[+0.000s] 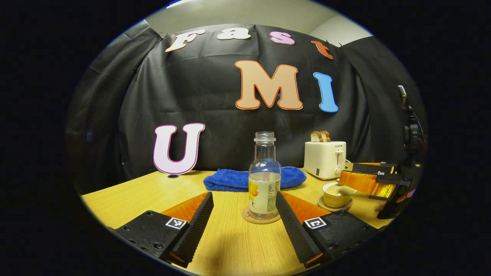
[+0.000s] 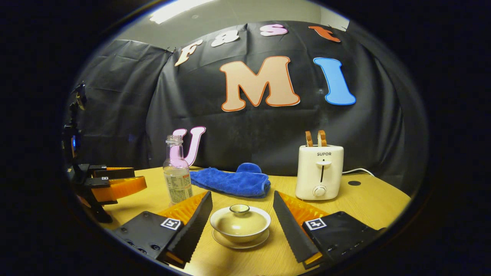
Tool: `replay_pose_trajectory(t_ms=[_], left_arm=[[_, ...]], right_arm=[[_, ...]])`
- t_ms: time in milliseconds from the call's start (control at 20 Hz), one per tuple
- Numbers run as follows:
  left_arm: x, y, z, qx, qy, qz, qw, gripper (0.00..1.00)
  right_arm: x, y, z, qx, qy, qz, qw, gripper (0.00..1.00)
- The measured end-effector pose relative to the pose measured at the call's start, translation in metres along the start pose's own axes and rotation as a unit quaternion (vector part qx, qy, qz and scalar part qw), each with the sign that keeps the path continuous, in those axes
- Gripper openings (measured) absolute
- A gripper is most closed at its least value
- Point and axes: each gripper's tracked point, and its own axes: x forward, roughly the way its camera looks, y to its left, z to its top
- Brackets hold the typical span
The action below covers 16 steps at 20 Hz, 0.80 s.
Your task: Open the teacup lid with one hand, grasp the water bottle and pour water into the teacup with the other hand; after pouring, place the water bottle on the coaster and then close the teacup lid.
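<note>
You have one water bottle (image 1: 264, 179), one teacup (image 2: 240, 224) with one lid (image 2: 239, 219), one coaster (image 1: 261, 217), one blue towel (image 1: 245, 178) and one toaster (image 2: 319, 172) carrying two slices of bread (image 1: 320, 136), all on one wooden table (image 1: 145, 195). In the left gripper view your left gripper (image 1: 244, 209) is spread wide, its two fingers (image 1: 199, 220) at about 7 and 5 o'clock, gripping nothing; the bottle stands upright between and beyond them, just below centre toward 6 o'clock, resting on the round cork coaster. The bottle is clear glass with no cap, partly filled with a pale liquid, and wears a white label with a yellow patch. The towel lies folded behind it, and the toaster sits at about 3 o'clock. The teacup is beside the toaster at roughly 4 o'clock, with your right gripper (image 1: 364, 183) near it. In the right gripper view your right gripper's fingers (image 2: 291, 226) are also spread apart and hold nothing; the teacup sits between them toward 6 o'clock, cream-coloured, on a matching saucer (image 2: 240, 240), its domed lid on with a small ringed knob on top. There the bottle stands at 9 o'clock, with your left gripper (image 2: 115, 188) farther out toward the same side.
</note>
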Motion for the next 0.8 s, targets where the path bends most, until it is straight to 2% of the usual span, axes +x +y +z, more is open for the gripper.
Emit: replay_pose_trajectory(t_ms=[50,200,400,600,800], left_arm=[[-0.001,0.0,0.0,0.0,0.0,0.0,1.0,0.95],[0.0,0.001,-0.001,0.0,0.0,0.002,1.0,0.95],[-0.002,0.007,-0.001,0.001,0.0,0.016,1.0,0.95],[-0.009,0.021,-0.001,0.001,0.002,0.055,0.998,0.95],[-0.018,0.043,-0.001,0.003,0.004,0.115,0.993,0.95]], right_arm=[[-0.006,-0.002,0.0,0.0,-0.001,-0.006,1.0,1.0],[-0.028,-0.014,0.001,-0.002,-0.004,-0.039,0.999,1.0],[-0.061,-0.042,0.004,-0.004,-0.008,-0.116,0.993,0.96],[-0.092,-0.074,0.006,-0.007,-0.012,-0.205,0.979,0.96],[-0.107,-0.088,0.007,-0.009,-0.015,-0.252,0.967,0.96]])
